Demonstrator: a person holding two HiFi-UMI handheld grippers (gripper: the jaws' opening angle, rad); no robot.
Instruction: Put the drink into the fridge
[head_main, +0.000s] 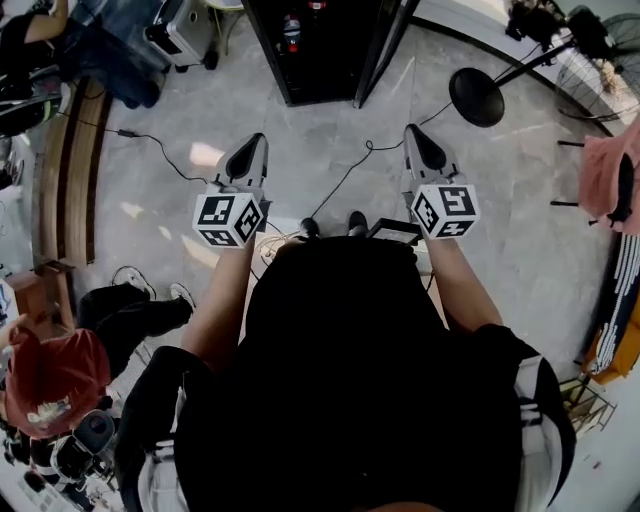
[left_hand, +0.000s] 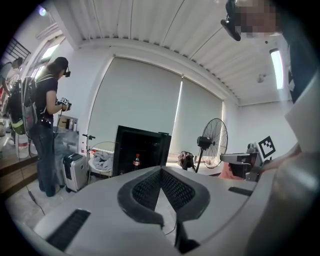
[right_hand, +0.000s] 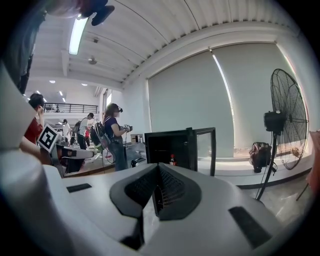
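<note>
The bottle (head_main: 291, 32) stands upright inside the black fridge (head_main: 330, 70), at the far edge of the floor (head_main: 320, 150). It is already in there, with neither gripper near it. The fridge door (head_main: 388, 50) is swung open on the right side, so the dark inside faces the person.

The person stands back from the fridge and holds both grippers out in front, level and well apart from each other. The left gripper (head_main: 255, 140) has its fingers (left_hand: 150, 187) pressed together at the tips with nothing between them. The right gripper (head_main: 412, 130) also has its fingers (right_hand: 170, 187) together and empty. Both point towards the fridge.

A thin black cable (head_main: 345, 180) crosses the floor between the grippers and the fridge. A second cable (head_main: 160, 150) trails off to the left towards a wooden bench (head_main: 70, 170). To the right of the fridge, near the open door, is the round base of a tall fan (head_main: 476, 96). To the left of the fridge is a grey suitcase (head_main: 185, 35), and beside it a standing person (left_hand: 47, 125) wears a backpack. A pink cloth (head_main: 610, 170) hangs at the right edge.
</note>
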